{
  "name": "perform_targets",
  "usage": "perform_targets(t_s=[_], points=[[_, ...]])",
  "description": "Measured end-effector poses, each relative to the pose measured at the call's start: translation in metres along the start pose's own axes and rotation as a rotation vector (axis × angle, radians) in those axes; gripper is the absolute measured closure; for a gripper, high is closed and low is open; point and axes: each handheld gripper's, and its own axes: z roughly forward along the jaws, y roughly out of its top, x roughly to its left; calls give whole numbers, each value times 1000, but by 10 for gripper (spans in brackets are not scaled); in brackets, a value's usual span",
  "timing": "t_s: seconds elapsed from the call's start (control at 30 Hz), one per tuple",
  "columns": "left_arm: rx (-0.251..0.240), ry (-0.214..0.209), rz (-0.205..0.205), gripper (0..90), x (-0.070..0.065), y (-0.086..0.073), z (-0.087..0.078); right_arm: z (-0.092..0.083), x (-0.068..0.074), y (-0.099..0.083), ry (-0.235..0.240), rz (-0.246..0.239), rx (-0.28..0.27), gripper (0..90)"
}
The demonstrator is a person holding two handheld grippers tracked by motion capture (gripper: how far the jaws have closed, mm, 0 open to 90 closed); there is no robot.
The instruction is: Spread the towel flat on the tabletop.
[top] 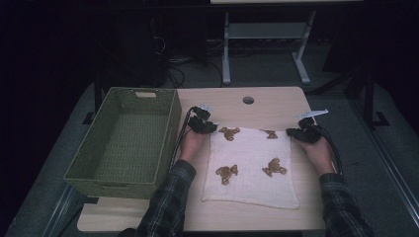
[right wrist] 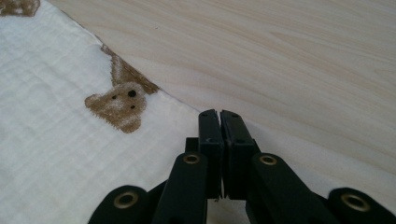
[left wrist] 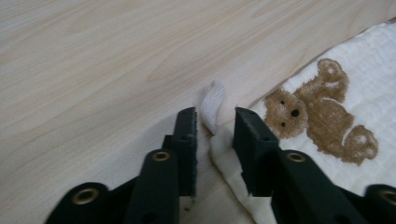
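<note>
A white cloth [top: 252, 168] printed with brown bears lies flat on the wooden table [top: 217, 101]. My left gripper [top: 211, 128] sits at the cloth's far left corner. In the left gripper view its jaws [left wrist: 215, 114] stand a little apart, with the corner of the cloth [left wrist: 373, 70] and a small white loop tag [left wrist: 212, 105] between them, not pinched. My right gripper [top: 292, 132] is at the far right corner. In the right gripper view its jaws [right wrist: 219, 113] are shut on the edge of the cloth [right wrist: 46, 140], low against the table.
A green woven basket [top: 170, 128] stands empty at the table's left, close to my left forearm. A round cable hole [top: 248, 100] lies in the tabletop beyond the cloth. Behind the table are a white desk frame [top: 226, 54] and dark floor.
</note>
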Motion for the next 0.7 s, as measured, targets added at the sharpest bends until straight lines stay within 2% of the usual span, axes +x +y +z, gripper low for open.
perform_targets(t_s=[0.1,0.13,0.33,0.43,0.5,0.53,0.63,0.67,0.7], points=[[9,0,-7,841,1,2,0,0,0,0,2,9,2,882],[11,7,-5,855,0,3,0,0,0,0,2,11,3,882],[-34,35,12,866,-1,12,-7,-2,-1,5,-14,17,-8,883],[-89,57,10,868,-1,21,-17,-9,-4,17,-42,8,-28,884],[-102,61,11,869,-1,24,-20,-11,-4,21,-47,10,-27,884],[-128,71,15,869,-2,31,-25,-15,-6,29,-60,9,-35,885],[-147,80,21,869,-3,36,-30,-21,-8,37,-78,6,-46,885],[-163,85,22,869,-4,41,-35,-26,-9,43,-88,-3,-68,885],[-163,85,22,869,-4,41,-35,-28,-8,45,-83,4,-71,885]])
